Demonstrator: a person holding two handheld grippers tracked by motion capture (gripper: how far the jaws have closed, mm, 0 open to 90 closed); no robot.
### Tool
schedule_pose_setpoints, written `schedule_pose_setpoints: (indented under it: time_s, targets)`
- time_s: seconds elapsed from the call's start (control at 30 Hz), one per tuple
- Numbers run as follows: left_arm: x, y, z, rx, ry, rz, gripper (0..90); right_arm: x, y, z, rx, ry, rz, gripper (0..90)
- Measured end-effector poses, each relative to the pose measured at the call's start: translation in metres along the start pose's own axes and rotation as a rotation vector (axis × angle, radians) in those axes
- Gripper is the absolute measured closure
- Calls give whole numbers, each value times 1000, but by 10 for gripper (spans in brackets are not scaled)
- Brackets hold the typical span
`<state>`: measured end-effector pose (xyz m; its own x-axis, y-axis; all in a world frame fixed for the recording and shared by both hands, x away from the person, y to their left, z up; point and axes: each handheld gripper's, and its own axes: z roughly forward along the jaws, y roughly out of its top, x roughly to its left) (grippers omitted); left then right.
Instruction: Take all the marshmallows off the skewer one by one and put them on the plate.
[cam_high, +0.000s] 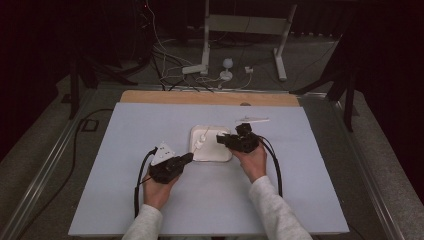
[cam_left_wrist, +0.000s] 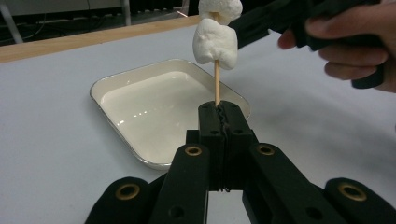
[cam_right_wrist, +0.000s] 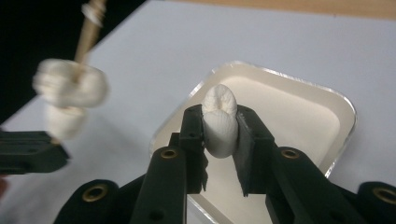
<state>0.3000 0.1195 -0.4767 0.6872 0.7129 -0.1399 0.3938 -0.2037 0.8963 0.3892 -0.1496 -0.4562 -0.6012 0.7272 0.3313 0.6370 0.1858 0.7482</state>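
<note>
My left gripper (cam_left_wrist: 218, 108) is shut on the lower end of a wooden skewer (cam_left_wrist: 216, 84), which stands upright. Two white marshmallows (cam_left_wrist: 215, 42) are threaded on the skewer near its top. A shallow white tray (cam_left_wrist: 140, 107) lies on the table just beyond it. My right gripper (cam_right_wrist: 221, 116) hovers over the tray (cam_right_wrist: 299, 107) with a loose marshmallow (cam_right_wrist: 219, 133) pressed between its pads. In the right gripper view the skewer's marshmallows (cam_right_wrist: 70, 86) hang blurred at the left. From above, both grippers meet at the tray (cam_high: 212, 155), the left (cam_high: 189, 156) at its near-left corner, the right (cam_high: 220, 139) over its right half.
A pale-blue board (cam_high: 210, 200) covers the table, with a wooden strip (cam_high: 210, 97) along its far edge. A thin white object (cam_high: 252, 120) lies behind the tray. Cables and a metal stand (cam_high: 205, 45) sit on the floor beyond.
</note>
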Motion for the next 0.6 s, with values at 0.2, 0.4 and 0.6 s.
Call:
schedule_pose_setpoints:
  time_s: [0.2, 0.4, 0.6]
  targets:
    - [1, 0, 1, 5, 3, -7, 900, -3, -5, 16, 43, -23, 12, 701]
    - [2, 0, 0, 3, 6, -13, 900, -5, -7, 23, 69, -29, 28, 468]
    - [3, 0, 0, 6, 14, -19, 900, -4, -7, 17, 52, 3, 47, 297]
